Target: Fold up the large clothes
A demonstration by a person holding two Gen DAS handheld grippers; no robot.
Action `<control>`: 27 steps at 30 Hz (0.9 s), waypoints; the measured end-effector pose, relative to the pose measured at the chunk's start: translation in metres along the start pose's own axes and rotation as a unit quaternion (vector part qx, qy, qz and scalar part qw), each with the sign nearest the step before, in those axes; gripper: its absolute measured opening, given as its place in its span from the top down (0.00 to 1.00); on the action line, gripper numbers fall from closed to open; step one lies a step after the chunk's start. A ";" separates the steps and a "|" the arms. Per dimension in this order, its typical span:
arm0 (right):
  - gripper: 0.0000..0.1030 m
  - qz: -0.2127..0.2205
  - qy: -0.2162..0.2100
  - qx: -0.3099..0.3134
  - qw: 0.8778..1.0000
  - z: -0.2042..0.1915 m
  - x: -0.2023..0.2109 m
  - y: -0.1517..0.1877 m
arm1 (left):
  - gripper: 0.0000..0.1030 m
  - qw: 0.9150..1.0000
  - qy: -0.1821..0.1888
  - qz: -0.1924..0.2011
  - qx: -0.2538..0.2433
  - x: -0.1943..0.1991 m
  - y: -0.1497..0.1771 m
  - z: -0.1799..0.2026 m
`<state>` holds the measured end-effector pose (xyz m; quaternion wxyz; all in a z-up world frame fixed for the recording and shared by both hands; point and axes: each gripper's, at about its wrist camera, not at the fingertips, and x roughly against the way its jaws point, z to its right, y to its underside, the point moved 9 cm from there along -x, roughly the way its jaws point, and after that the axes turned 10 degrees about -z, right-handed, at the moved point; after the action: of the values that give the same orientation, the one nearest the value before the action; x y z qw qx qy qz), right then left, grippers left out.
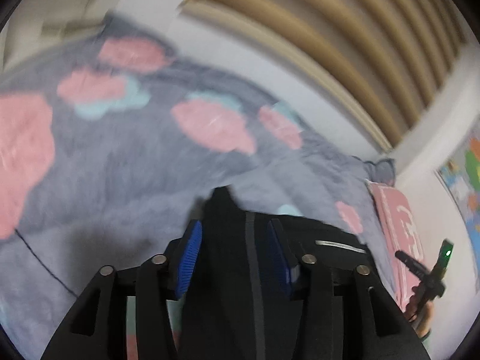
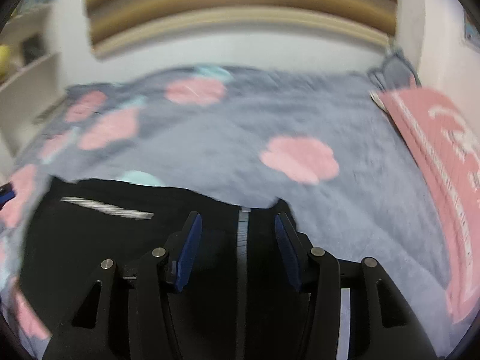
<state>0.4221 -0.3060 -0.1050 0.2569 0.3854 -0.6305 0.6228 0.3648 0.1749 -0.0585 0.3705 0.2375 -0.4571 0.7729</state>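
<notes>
Releasing black garment (image 2: 99, 240) at lower frame on blanket (image 2: 228, 138); left gripper (image 1: 232, 240) and right gripper (image 2: 238, 234) both parted, pads clear of fabric. Next: regrip an edge for another fold.

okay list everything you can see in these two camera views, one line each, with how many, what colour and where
black garment: one, black with a grey stripe, near edge of the bed, under both grippers
blanket: one, grey-blue with pink and pale blue clouds, covering the bed
pink cloth: one, pink with white print, bed's right side
slatted panel: one, tan, behind the bed
left gripper: one, black, blue pads, jaws apart over the garment
right gripper: one, same, jaws apart
</notes>
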 end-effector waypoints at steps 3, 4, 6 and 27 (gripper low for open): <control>0.48 -0.007 -0.049 0.019 0.999 -0.045 0.035 0.009 | 0.46 0.999 -0.022 -0.006 -0.039 0.016 0.017 0.042; 0.48 -0.025 -0.060 0.022 0.998 -0.061 0.039 0.016 | 0.46 0.998 -0.030 -0.014 -0.048 0.017 0.025 0.051; 0.48 -0.057 -0.072 0.029 0.995 -0.091 0.034 0.033 | 0.46 0.997 -0.007 -0.038 -0.068 0.013 0.052 0.083; 0.46 -0.093 0.001 0.064 0.994 -0.119 -0.041 0.069 | 0.48 0.987 0.002 -0.098 -0.129 -0.081 0.126 0.144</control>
<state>0.3714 -0.1868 -0.1674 0.2891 0.4577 -0.5506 0.6354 0.3188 -0.0202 -0.1151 0.4726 0.2299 -0.5267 0.6681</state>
